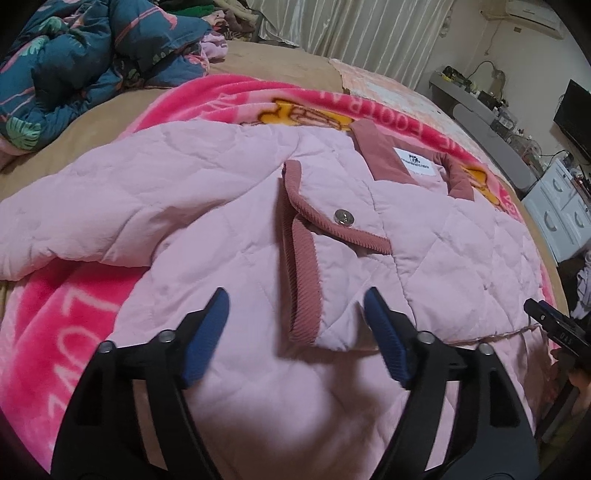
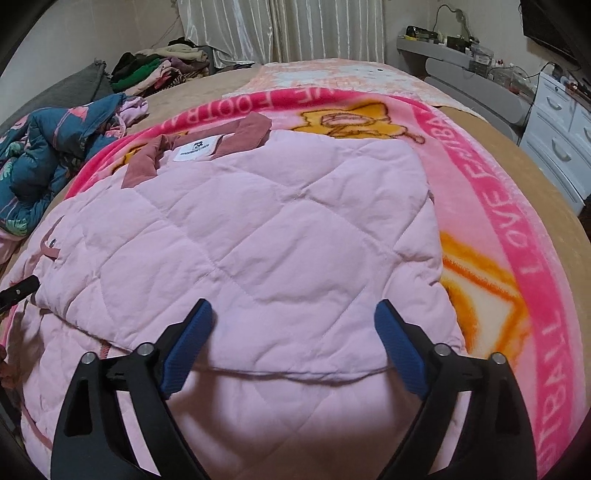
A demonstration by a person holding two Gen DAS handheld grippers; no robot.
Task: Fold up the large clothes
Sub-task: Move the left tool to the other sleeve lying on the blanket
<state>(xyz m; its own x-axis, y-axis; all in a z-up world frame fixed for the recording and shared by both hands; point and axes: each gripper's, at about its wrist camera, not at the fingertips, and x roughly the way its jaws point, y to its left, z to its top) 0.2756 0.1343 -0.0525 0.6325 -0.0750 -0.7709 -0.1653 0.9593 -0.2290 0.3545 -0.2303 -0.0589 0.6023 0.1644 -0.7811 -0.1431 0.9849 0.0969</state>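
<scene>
So the pink quilted jacket is lying partly folded on a bright pink fleece blanket spread over the bed, collar and white label at the far end. The left tool has its blue pads spread wide above the fabric, right by the corduroy-trimmed pocket flap with its metal snap, nothing pinched. The right tool is wide open too, over a folded-over panel, grabbing nothing. A crumpled blue floral quilt sits off to the left, and there's a clothes pile near the curtains.
</scene>
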